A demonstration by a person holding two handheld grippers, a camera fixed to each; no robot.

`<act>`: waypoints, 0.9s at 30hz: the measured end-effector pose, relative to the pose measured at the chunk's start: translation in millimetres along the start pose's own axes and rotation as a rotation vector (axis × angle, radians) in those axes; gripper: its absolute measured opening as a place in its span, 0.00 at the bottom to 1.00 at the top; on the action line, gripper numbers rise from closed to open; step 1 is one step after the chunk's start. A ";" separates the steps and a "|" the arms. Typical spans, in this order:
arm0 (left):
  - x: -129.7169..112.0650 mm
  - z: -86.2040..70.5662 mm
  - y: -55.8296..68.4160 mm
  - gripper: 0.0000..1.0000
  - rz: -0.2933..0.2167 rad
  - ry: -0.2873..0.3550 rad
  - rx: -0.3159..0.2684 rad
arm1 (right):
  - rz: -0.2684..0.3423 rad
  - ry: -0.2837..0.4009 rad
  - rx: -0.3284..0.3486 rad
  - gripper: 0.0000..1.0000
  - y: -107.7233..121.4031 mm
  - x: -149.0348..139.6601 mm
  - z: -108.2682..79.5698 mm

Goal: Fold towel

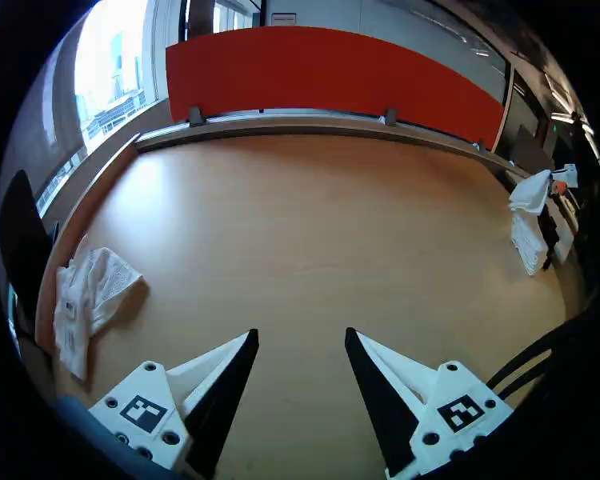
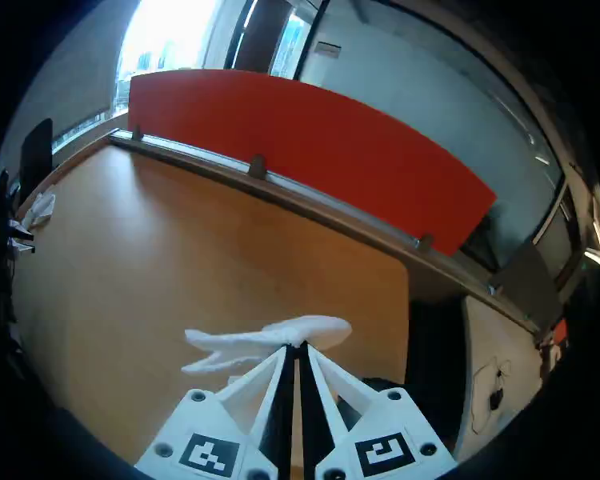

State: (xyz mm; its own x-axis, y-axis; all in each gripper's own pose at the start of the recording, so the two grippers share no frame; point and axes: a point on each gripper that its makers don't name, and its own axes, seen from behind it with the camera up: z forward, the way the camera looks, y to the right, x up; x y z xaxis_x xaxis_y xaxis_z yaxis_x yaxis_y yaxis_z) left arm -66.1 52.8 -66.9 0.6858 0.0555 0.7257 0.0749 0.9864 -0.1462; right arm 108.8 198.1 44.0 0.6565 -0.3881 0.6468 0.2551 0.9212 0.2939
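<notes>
In the right gripper view my right gripper (image 2: 298, 346) is shut on a white towel (image 2: 268, 338), whose bunched edge spreads left and right just past the fingertips above the wooden table (image 2: 180, 256). The left gripper view shows that towel (image 1: 530, 220) hanging over the table's right edge. My left gripper (image 1: 300, 332) is open over bare wood (image 1: 316, 232), with nothing between its fingers. A second white towel (image 1: 88, 300) lies crumpled at the table's left edge, and it appears far off as a small white towel (image 2: 40, 210) in the right gripper view.
A red partition (image 1: 332, 76) runs along the table's far edge on a grey rail. Windows stand behind it at the left. A dark chair back (image 1: 20, 240) sits past the left edge, and a dark chair frame (image 1: 540, 356) is at the near right.
</notes>
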 end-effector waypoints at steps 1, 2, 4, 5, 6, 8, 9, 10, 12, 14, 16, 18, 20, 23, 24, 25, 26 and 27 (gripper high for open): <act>0.0 -0.1 0.7 0.79 0.001 0.000 -0.001 | 0.007 -0.008 -0.003 0.04 1.3 -6.7 -1.3; 0.0 -0.2 1.3 0.79 0.003 0.000 -0.001 | 0.014 -0.016 -0.007 0.04 2.6 -13.3 -2.6; -0.2 -0.4 2.6 0.79 0.006 0.000 -0.003 | 0.032 -0.032 -0.011 0.04 4.0 -26.7 -5.1; -0.4 -0.5 3.1 0.79 0.007 0.000 -0.003 | 0.041 -0.039 -0.012 0.04 4.6 -33.0 -6.3; -0.6 -0.6 3.6 0.79 0.008 -0.001 -0.004 | 0.049 -0.048 -0.015 0.04 5.2 -39.8 -7.3; -1.0 -0.7 4.3 0.79 0.010 -0.001 -0.005 | 0.063 -0.065 -0.019 0.04 6.2 -51.9 -8.9; -1.2 -0.9 4.6 0.80 0.011 -0.002 -0.006 | 0.070 -0.074 -0.021 0.04 6.8 -57.9 -9.3; -1.4 -1.0 4.8 0.79 0.012 -0.002 -0.006 | 0.077 -0.082 -0.022 0.04 7.2 -63.2 -9.6; -1.7 -1.5 5.0 0.79 0.014 -0.003 -0.006 | 0.090 -0.098 -0.024 0.04 8.1 -73.6 -9.9; -2.0 -2.0 5.1 0.80 0.016 -0.003 -0.006 | 0.101 -0.112 -0.025 0.04 8.8 -82.3 -9.8; -2.0 -2.4 4.9 0.79 0.018 -0.004 -0.005 | 0.109 -0.128 -0.024 0.04 8.6 -91.7 -9.9; -1.9 -2.7 4.5 0.79 0.018 -0.004 -0.004 | 0.113 -0.144 -0.025 0.04 8.5 -100.8 -9.8; -1.8 -2.9 3.9 0.79 0.018 -0.004 -0.002 | 0.114 -0.159 -0.029 0.04 8.6 -109.0 -9.7; -1.7 -3.6 3.3 0.79 0.016 -0.003 -0.001 | 0.119 -0.175 -0.034 0.04 9.0 -118.3 -8.0; -1.9 -3.8 3.0 0.79 0.016 -0.003 0.000 | 0.124 -0.178 -0.036 0.04 9.3 -120.6 -7.3; -2.1 -3.9 2.8 0.79 0.016 -0.003 0.001 | 0.128 -0.181 -0.037 0.04 9.7 -122.6 -6.6; -2.2 -4.1 2.5 0.79 0.016 -0.004 0.002 | 0.133 -0.184 -0.038 0.04 10.0 -124.6 -6.0; -2.5 -4.2 2.3 0.79 0.017 -0.004 0.002 | 0.137 -0.187 -0.040 0.04 10.8 -126.6 -5.7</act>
State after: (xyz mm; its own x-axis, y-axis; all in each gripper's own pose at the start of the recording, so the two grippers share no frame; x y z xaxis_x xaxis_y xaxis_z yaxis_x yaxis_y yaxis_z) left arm -64.6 54.3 -71.8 0.6838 0.0725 0.7261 0.0619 0.9857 -0.1567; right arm 32.5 257.4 -38.6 0.5446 -0.2548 0.7990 0.2034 0.9644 0.1689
